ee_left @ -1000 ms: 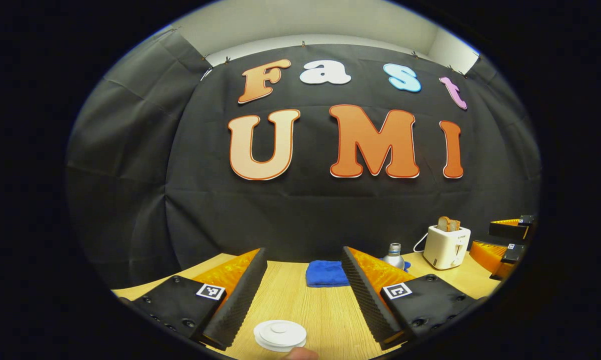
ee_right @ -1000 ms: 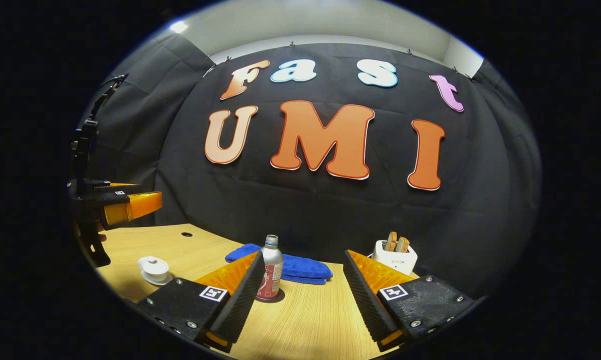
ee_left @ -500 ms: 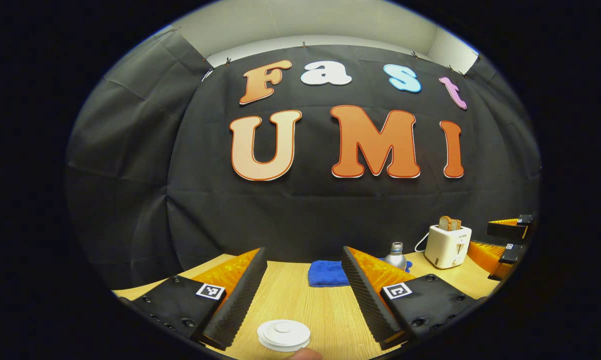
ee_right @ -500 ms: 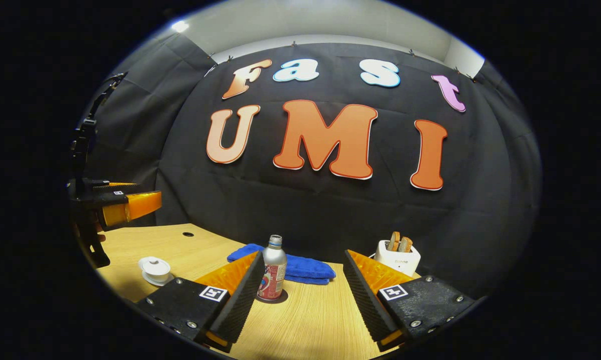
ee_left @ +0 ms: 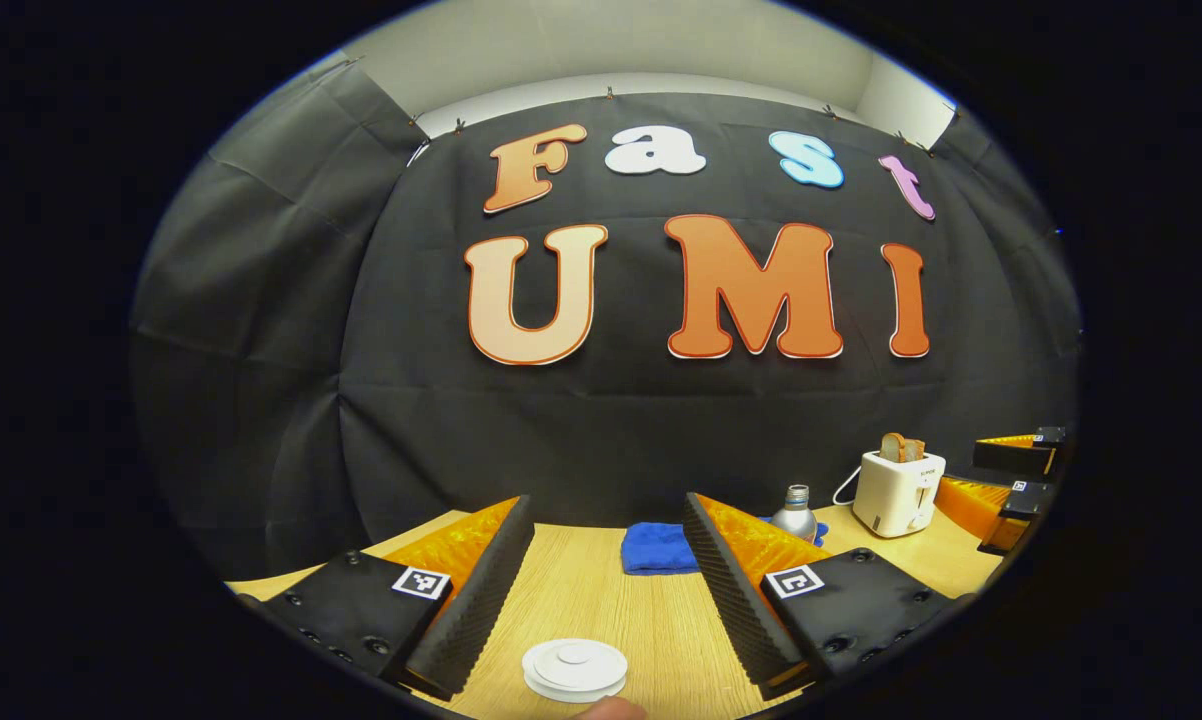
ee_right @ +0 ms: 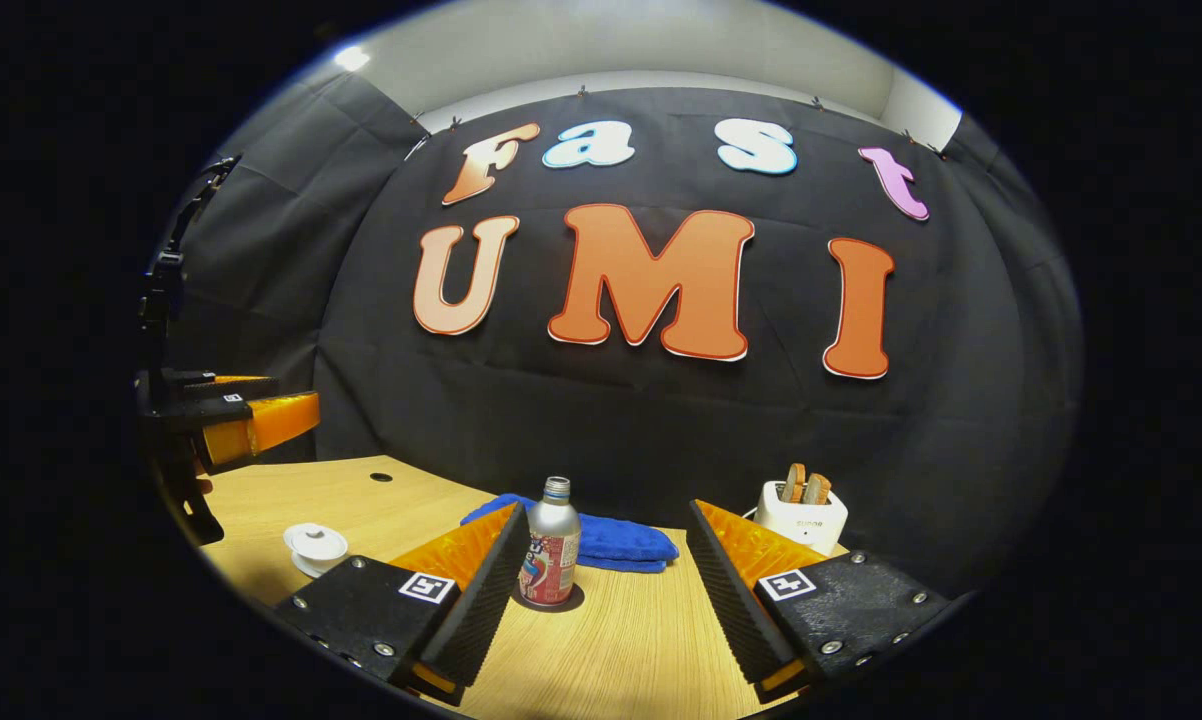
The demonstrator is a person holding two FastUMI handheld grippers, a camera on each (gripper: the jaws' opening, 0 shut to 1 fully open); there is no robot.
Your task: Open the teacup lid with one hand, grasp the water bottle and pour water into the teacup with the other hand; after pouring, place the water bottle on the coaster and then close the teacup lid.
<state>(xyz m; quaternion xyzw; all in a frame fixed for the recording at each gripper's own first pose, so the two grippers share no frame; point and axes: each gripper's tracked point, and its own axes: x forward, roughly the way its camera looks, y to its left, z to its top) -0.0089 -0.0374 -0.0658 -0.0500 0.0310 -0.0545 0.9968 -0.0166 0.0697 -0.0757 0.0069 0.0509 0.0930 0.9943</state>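
Both tongs spread wide, empty: left gripper (ee_left: 606, 590) above lidded teacup (ee_left: 574, 668) (likely fragile, pinch knob), right gripper (ee_right: 606, 590) facing water bottle (ee_right: 549, 545) on coaster (ee_right: 551, 602), probably slick metal.

Teacup (ee_left: 574, 668): white, low and round, lid (ee_left: 573, 657) seated on top with a small flat knob; stands on the table just ahead of the left claw (ee_left: 607, 585), between its spread fingers. Also visible far left in the right gripper view (ee_right: 315, 547).

Water bottle (ee_right: 549, 543): silver metal, red-patterned label, threaded neck; upright on a dark round coaster (ee_right: 551, 602), just beside the inner face of the right claw's (ee_right: 607, 585) left finger.
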